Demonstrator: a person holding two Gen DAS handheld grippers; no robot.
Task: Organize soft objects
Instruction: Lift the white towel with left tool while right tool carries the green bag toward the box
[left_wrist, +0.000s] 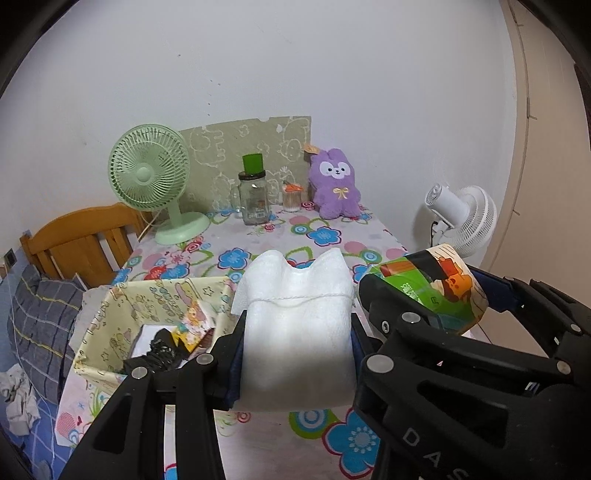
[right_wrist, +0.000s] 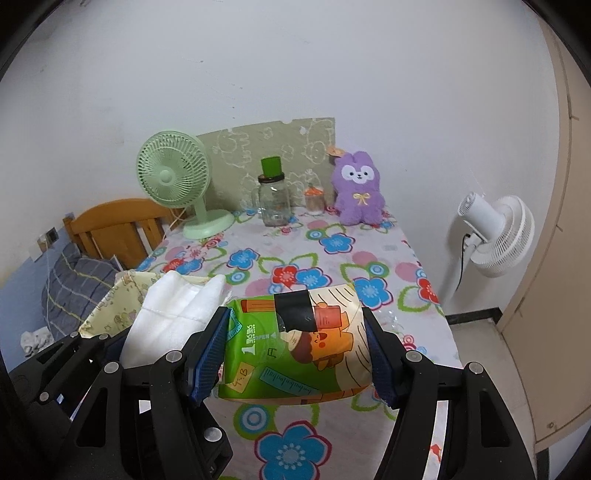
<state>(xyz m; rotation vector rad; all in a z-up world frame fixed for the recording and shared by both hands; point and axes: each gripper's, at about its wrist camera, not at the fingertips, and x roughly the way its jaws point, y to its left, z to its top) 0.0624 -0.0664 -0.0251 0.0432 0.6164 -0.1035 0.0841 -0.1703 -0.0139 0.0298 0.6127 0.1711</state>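
Above a flower-patterned surface (right_wrist: 332, 258), a yellow fabric bin (left_wrist: 122, 306) sits at the near left edge, just left of and below the left gripper (left_wrist: 295, 332), whose fingers (left_wrist: 225, 354) clamp a folded white cloth (left_wrist: 295, 325). Beside it on the right, the right gripper (right_wrist: 295, 347) grasps a green cartoon-printed tissue pack (right_wrist: 295, 350) across its long axis, held clear of the surface. The left hand's load appears nearer the bin, likely first to go in; a purple plush rabbit (right_wrist: 358, 192) waits at the far edge.

Fan (left_wrist: 147, 177) left of jar (left_wrist: 254, 201), plush (left_wrist: 334, 184) right, basket (left_wrist: 110, 332) at table's (left_wrist: 280, 435) near-left
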